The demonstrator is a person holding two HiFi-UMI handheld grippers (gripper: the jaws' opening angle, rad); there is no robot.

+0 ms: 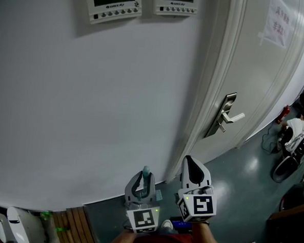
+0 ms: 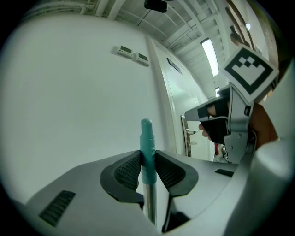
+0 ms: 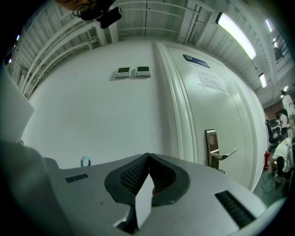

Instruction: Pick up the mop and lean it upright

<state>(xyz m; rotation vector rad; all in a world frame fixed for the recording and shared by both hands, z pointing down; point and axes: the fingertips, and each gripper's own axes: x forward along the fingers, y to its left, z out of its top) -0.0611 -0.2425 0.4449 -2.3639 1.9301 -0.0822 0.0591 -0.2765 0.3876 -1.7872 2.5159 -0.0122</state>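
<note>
1. The left gripper [image 1: 143,182] is pointing level toward the white wall [image 1: 91,114], and its fingers [image 2: 126,171] are clamping the mop handle [image 2: 147,143] from both sides.
2. The dark ribbed pads are pressing on the teal grip at the handle's top end, and the rounded teal tip is sticking up above them.
3. Below the grip, the handle's bare metal shaft [image 2: 150,203] is running straight down between the finger bases, so the mop is standing upright in this hold. Only its upper end is showing.
4. The right gripper [image 1: 190,167] is hovering just beside the left one, on the door side, also aiming level.
5. Its fingers [image 3: 136,175] are meeting at their tips and gripping nothing.
6. Both grippers are hanging near the corner where the wall is meeting the frame of a white door [image 1: 257,73], above a dark green floor [image 1: 230,185].
7. A metal lever handle [image 1: 229,118] is sitting on the door, and two small control panels [image 1: 113,3] are hanging side by side high on the wall.
</note>
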